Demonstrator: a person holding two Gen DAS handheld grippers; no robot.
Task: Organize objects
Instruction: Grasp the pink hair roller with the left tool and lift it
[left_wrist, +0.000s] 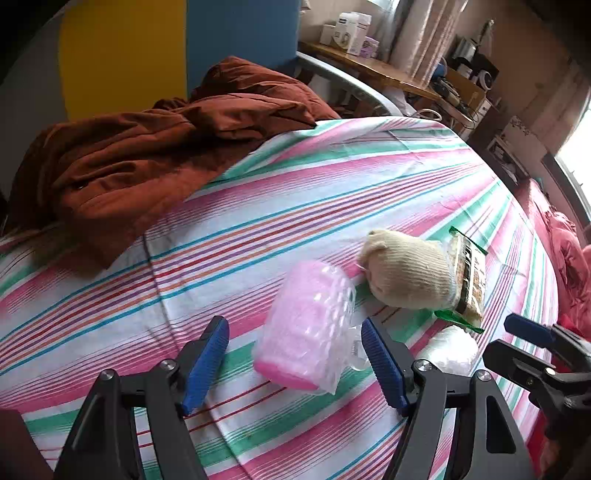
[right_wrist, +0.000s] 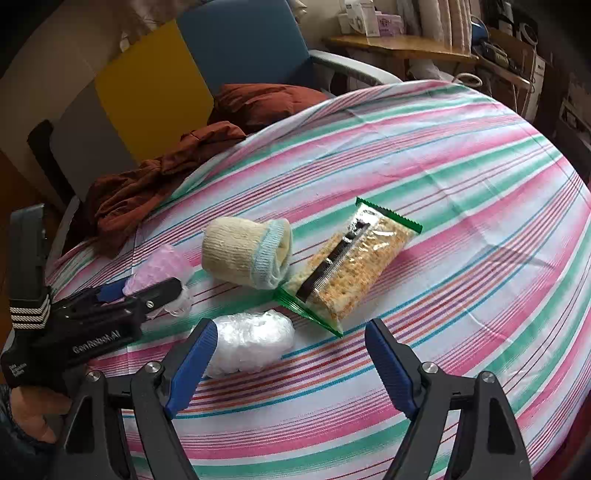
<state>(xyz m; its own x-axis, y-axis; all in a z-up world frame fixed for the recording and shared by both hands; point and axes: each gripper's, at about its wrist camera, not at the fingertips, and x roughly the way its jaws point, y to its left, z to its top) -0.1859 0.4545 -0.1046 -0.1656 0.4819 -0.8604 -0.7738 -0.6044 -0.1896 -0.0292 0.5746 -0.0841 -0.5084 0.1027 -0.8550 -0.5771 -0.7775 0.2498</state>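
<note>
Left wrist view: the left gripper (left_wrist: 293, 363) is held low over the bed (left_wrist: 332, 177), its blue-padded fingers (left_wrist: 207, 363) spread wide with nothing between the pads. A pink cup (left_wrist: 303, 325) wrapped in bubble wrap lies on its side just ahead of the gap, nearer the right finger, apart from both pads. Beyond it a rolled cream sock (left_wrist: 406, 271) is seen touching a cracker pack (left_wrist: 469, 280) with green ends. A white plastic roll (left_wrist: 452, 349) lies just right of the right finger. The right gripper (left_wrist: 532, 339) is seen at the right edge of the bed, level with the left one.

In the right wrist view, the right gripper (right_wrist: 291, 363) is likewise held low and tilted down at the sheet, its fingers (right_wrist: 194, 363) parted wide and holding nothing. The plastic roll (right_wrist: 251, 341) lies just beside the left finger; whether they touch cannot be told. The cracker pack (right_wrist: 351, 262) lies diagonally ahead, clear-fronted with a black strip. The sock (right_wrist: 247, 253) shows a pale blue cuff, open toward the pack. The left gripper (right_wrist: 144, 291) is seen side-on at the left, its tips reaching the cup (right_wrist: 162, 266).

A rust-brown quilt (left_wrist: 147, 158) is heaped at the far left corner of the bed. The sheet is striped pink, green and white.
</note>
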